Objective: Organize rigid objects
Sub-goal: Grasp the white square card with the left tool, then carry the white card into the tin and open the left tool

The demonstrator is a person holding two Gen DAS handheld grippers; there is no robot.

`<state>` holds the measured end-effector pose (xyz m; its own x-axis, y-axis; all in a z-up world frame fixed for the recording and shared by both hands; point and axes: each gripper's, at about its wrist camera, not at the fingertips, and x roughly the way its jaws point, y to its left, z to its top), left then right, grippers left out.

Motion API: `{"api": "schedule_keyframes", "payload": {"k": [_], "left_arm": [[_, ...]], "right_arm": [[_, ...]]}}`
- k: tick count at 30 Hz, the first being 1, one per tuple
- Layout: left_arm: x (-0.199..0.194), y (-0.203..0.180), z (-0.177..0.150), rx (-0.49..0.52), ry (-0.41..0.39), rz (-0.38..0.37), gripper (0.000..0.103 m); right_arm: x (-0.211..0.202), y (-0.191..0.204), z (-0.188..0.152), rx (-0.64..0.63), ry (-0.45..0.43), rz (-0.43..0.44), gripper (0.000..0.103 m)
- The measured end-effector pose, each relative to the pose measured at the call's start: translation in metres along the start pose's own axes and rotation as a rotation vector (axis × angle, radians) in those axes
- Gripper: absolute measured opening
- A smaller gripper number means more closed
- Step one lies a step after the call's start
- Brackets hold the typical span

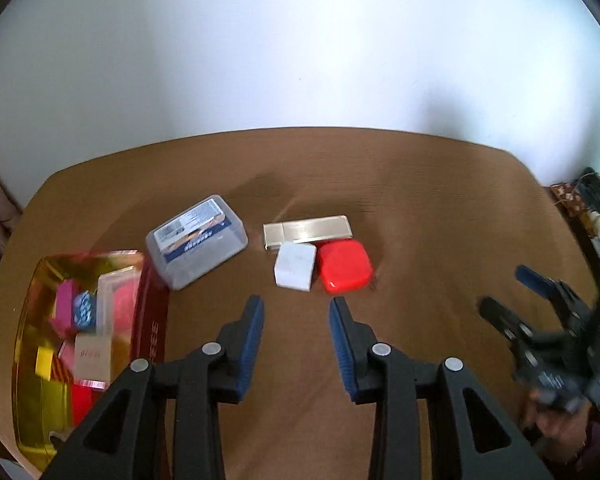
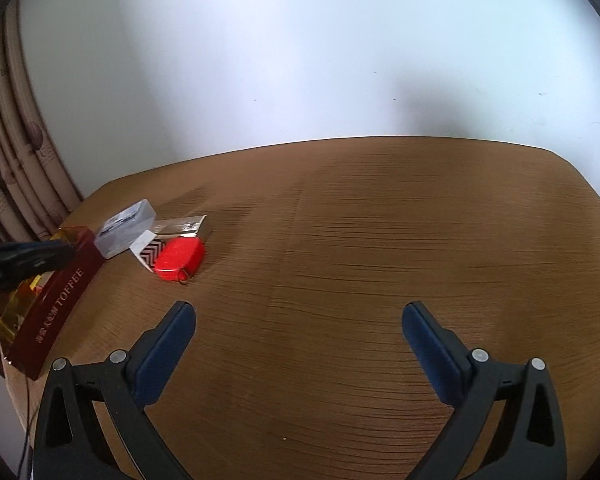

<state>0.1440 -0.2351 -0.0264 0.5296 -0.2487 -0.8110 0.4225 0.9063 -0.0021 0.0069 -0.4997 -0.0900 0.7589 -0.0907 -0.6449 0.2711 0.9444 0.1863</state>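
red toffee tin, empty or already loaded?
Loaded. The open red-and-gold toffee tin holds several small boxes, including a pink box and a yellow one, in the left wrist view.

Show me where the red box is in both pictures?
Left wrist view: red box sits just right of centre, beyond the fingers.
Right wrist view: red box sits left of centre.
Shared landmark: the small white box touching its left side in both.

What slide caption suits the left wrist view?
Open left gripper faces white box and red case on table.
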Motion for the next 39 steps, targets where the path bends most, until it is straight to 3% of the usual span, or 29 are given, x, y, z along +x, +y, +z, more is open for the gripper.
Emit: {"api": "schedule_keyframes", "payload": {"k": [3, 8, 31, 32, 39], "left_arm": [[0.017, 0.002, 0.009, -0.012, 0.023, 0.001, 0.035], [0.038, 0.006, 0.017, -0.023, 0.071, -0.059, 0.035], [0.099, -0.002, 0.039, 0.011, 0.178, -0.053, 0.035], [0.100, -0.003, 0.037, 0.002, 0.179, -0.055, 0.031], [0.073, -0.010, 0.018, -0.035, 0.084, -0.019, 0.031]], "right_arm": [[-0.003, 0.000, -0.001, -0.003, -0.010, 0.021, 0.103], [-0.006, -0.001, -0.001, -0.001, -0.022, 0.040, 0.103], [-0.013, -0.001, -0.004, -0.001, -0.025, 0.046, 0.103], [-0.013, -0.001, -0.003, -0.002, -0.026, 0.046, 0.103], [-0.013, 0.001, -0.001, -0.002, -0.012, 0.044, 0.103]]}}
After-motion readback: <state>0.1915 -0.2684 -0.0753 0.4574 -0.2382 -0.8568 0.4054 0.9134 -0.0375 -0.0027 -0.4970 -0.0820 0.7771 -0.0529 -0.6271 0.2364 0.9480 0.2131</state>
